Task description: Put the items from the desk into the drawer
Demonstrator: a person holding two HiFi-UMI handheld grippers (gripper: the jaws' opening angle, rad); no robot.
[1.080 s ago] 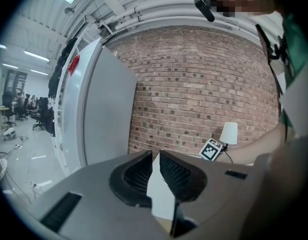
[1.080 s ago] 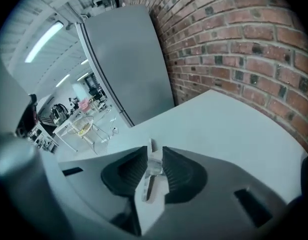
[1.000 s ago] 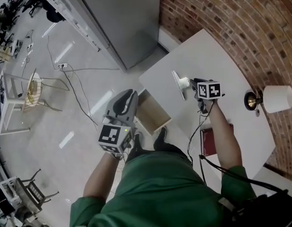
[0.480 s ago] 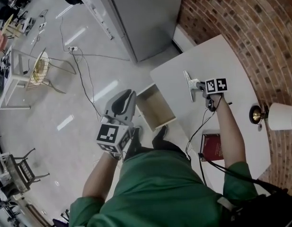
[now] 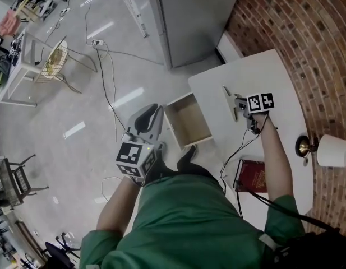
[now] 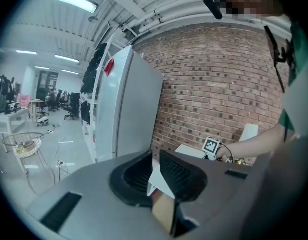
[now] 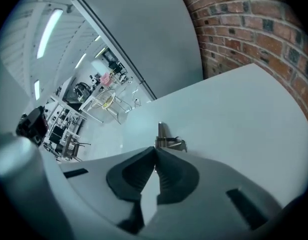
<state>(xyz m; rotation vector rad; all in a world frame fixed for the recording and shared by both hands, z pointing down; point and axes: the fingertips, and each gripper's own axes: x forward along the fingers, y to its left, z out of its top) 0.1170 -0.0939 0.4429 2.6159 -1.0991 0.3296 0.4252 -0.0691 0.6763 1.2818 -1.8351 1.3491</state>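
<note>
The right hand-held gripper (image 7: 154, 150) has just closed its jaws, the tips together at a small metal item (image 7: 169, 143) on the white surface (image 5: 217, 86). The left hand-held gripper (image 6: 155, 160) is narrowly open and empty, near the open drawer (image 5: 188, 122).

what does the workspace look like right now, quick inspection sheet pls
surface: desk, white, mostly bare
job's things: drawer open, looks empty; metal item and book on desk
clutter: lamp
grippers: left gripper open, nothing between; right gripper just closed, jaws shut at metal item, grip unclear
cables: cable across desk; floor cables
surroundings: brick wall, grey cabinet, chair
</note>
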